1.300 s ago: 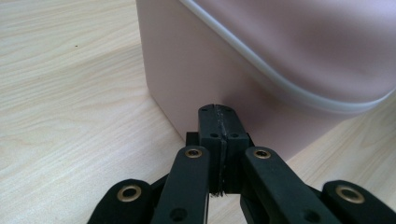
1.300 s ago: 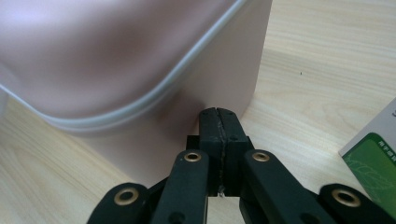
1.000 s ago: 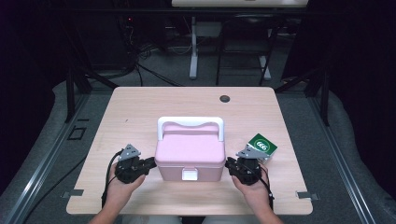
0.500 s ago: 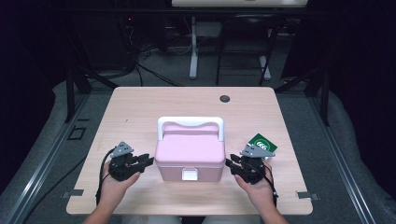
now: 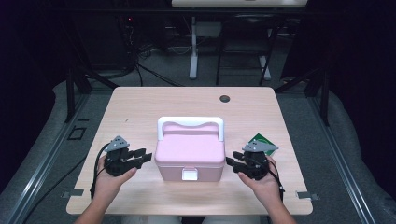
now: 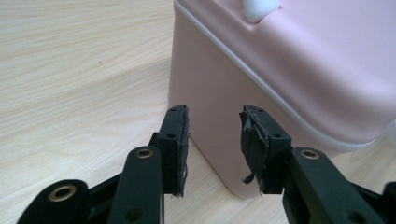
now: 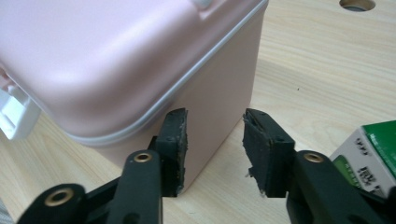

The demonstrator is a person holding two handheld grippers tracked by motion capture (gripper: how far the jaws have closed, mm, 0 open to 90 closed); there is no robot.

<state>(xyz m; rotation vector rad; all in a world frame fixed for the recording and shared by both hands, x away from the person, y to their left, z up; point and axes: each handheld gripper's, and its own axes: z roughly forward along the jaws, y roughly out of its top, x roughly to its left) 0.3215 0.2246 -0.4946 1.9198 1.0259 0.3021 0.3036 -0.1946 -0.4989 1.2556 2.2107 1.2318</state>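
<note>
The left gripper (image 5: 141,156) lies low over the counter with its two black jaws parted and nothing between them; in the left gripper view (image 6: 215,140) they frame the near left corner of a pink plastic box with a white handle and a white front latch (image 6: 289,70), close to its wall, though whether they touch it cannot be told. The right gripper (image 5: 231,161) mirrors it on the other side, its jaws likewise apart and empty; in the right gripper view (image 7: 215,140) they point at the box's right-hand corner (image 7: 140,60), just short of the pale seam where the lid meets the body.

The box (image 5: 190,150) stands upright with its lid down near the middle of the light wooden counter (image 5: 140,107), toward the person's edge, between the two grippers, its white handle lying flat toward the far side and the latch facing the person. Each gripper is held in a hand, the left hand (image 5: 109,179) and the right hand (image 5: 261,182) coming in from the near edge.

Just beyond the right gripper lies a small green and white carton (image 5: 259,141), partly hidden by the gripper's grey plate; the right gripper view shows its corner (image 7: 369,154) beside the right jaw, apart from the box. A dark round cable hole (image 5: 225,98) sits in the counter near its far edge, well apart from everything.
</note>
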